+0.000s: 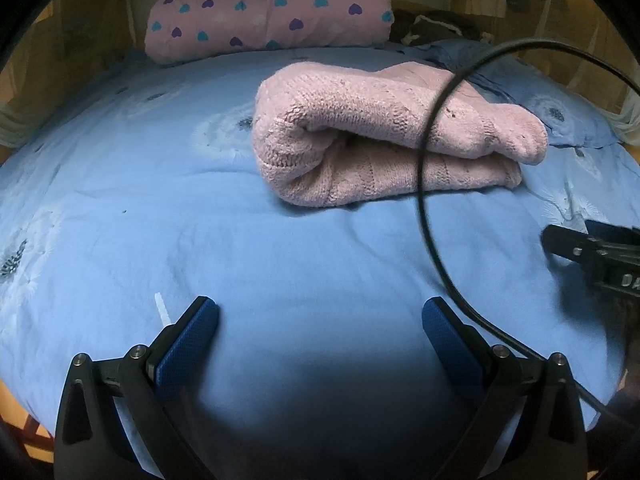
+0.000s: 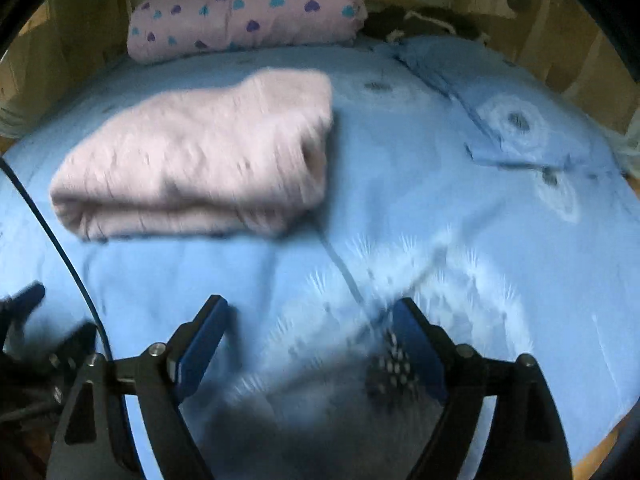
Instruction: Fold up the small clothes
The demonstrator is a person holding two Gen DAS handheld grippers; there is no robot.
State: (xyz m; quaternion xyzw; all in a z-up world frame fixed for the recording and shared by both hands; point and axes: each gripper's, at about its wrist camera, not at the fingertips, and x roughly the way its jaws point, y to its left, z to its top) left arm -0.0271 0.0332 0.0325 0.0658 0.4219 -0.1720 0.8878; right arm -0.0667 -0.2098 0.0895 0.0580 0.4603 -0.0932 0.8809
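A pink knitted sweater (image 1: 384,136) lies folded into a thick bundle on the blue bed sheet (image 1: 200,200); in the right wrist view the sweater (image 2: 192,168) sits at the upper left, blurred. My left gripper (image 1: 320,316) is open above bare sheet, well short of the sweater, with nothing between its blue pads. My right gripper (image 2: 310,314) is open over the sheet to the right of the sweater, holding nothing. One black tip of the right gripper (image 1: 560,242) shows at the right edge of the left wrist view.
A pink quilt with heart print (image 1: 268,8) lies folded along the far side of the bed. Dark clothing (image 1: 436,26) sits beside it. A black cable (image 1: 424,200) loops in front of the left camera. A blue pillow (image 2: 512,120) lies at the far right.
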